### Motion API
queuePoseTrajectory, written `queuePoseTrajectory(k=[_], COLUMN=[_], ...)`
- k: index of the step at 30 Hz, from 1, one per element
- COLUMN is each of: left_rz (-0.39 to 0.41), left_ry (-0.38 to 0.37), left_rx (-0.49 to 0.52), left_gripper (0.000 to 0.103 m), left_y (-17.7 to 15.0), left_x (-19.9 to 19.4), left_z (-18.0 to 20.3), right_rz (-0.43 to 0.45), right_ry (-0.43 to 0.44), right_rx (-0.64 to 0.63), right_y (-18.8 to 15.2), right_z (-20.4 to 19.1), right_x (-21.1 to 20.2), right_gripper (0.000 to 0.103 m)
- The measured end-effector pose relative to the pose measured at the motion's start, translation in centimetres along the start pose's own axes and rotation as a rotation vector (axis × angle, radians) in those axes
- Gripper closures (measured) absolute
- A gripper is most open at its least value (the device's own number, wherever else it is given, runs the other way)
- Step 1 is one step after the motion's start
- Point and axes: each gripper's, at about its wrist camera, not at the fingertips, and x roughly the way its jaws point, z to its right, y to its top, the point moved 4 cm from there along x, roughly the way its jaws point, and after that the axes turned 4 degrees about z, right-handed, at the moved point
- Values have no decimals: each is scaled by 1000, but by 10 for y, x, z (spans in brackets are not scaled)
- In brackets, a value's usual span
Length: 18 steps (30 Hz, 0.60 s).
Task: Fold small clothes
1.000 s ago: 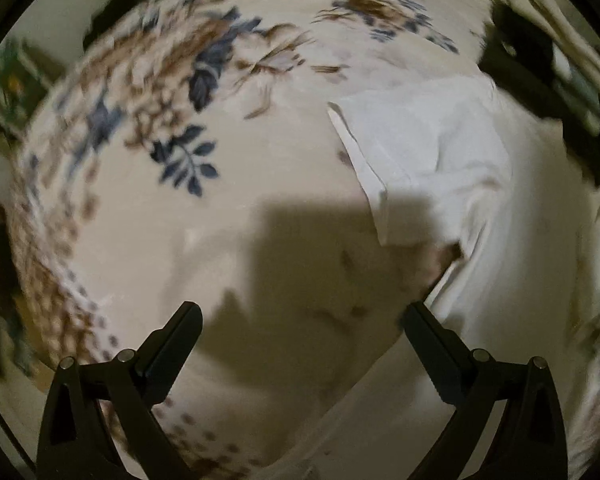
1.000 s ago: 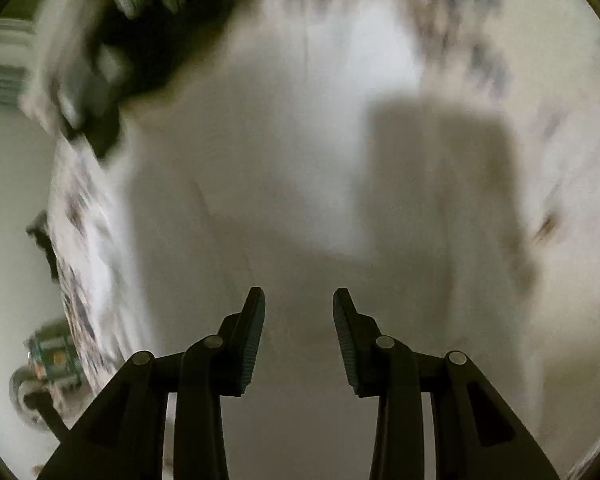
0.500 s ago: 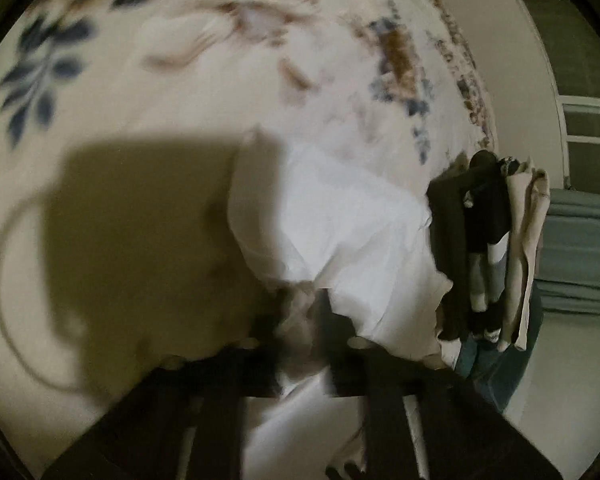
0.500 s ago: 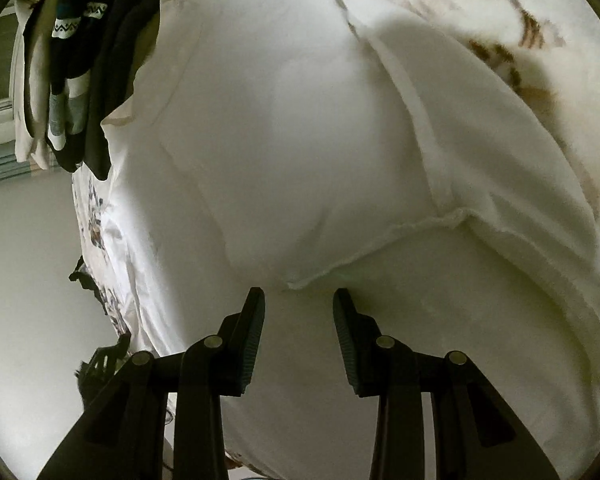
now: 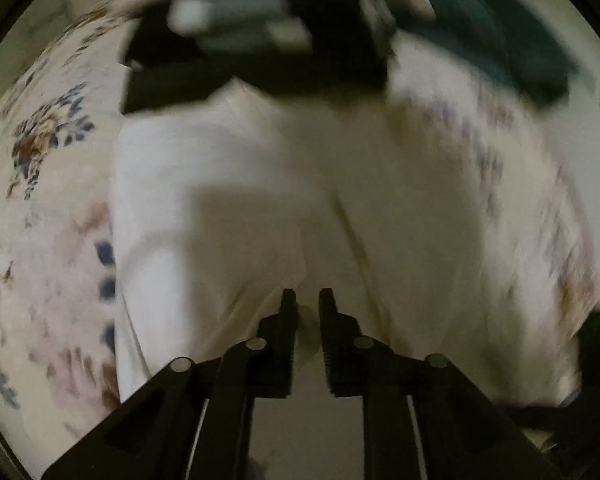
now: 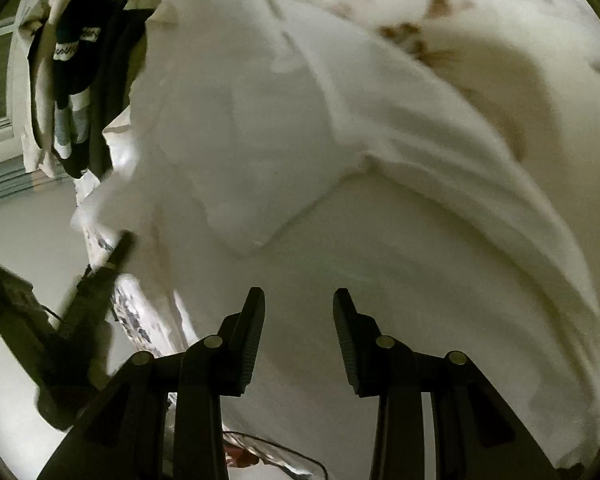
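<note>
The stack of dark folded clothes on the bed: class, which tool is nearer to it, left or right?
Left, probably. The left tool, pinching the white garment, faces the stack of dark folded clothes just beyond it. The right tool hangs open over the garment, the stack far off to its left.

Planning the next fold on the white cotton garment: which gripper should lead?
Probably left. The left gripper is already shut on the white cotton garment, with cloth between its jaws; the right gripper hangs open over it, gripping nothing.
</note>
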Motion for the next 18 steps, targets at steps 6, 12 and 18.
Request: queuePoseTrajectory(k=[6, 12, 18], left_rz=[15, 15, 52], left_ry=[115, 215, 310], left_rx=[-15, -220, -332], left_gripper=[11, 11, 11], left_y=[-59, -68, -51], left_x=[-32, -36, -32], left_z=[-24, -92, -139], right_rz=[20, 0, -119], right_ry=[-21, 68, 42], right_rx=[-90, -212, -297], right_y=[5, 33, 47], right_z=[-14, -81, -128], right_x=[-29, -13, 60], right_gripper=[62, 46, 46])
